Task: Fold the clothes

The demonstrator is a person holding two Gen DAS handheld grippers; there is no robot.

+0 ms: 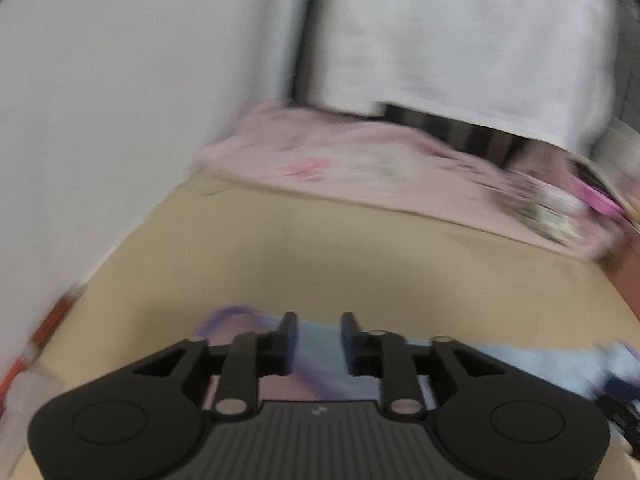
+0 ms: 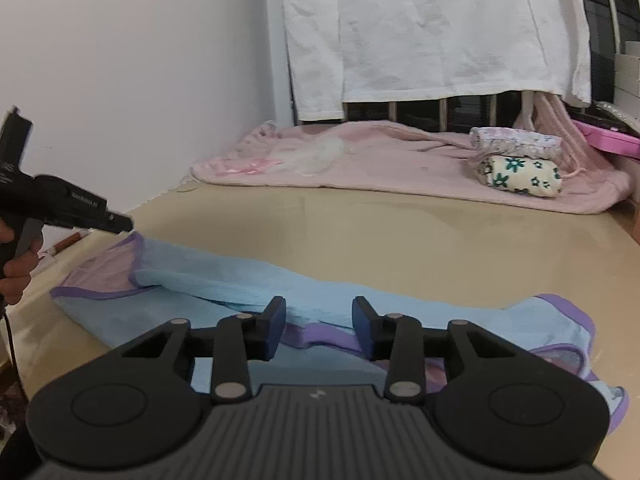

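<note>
Blue garment (image 2: pixel 280 292) with purple trim, lying crumpled across the near side of the tan table (image 2: pixel 400 240); its near edge is hidden behind the right gripper (image 2: pixel 319 326).
Left wrist view: motion-blurred; garment (image 1: pixel 320 350) shows only as a blue-purple smear under the left gripper (image 1: pixel 319 340).
Far side: pink blanket (image 2: pixel 400 160) along the back edge, bearing two small folded bundles (image 2: pixel 520 176), stacked. White cloth (image 2: pixel 432 32) hangs behind; wall (image 2: pixel 140 60) closes the left side.
Open room: bare tabletop between garment and blanket.
Right gripper: jaws apart, over the garment, clamping nothing.
Left gripper: jaws apart, empty, poised over the garment's left end; contact cannot be told.
</note>
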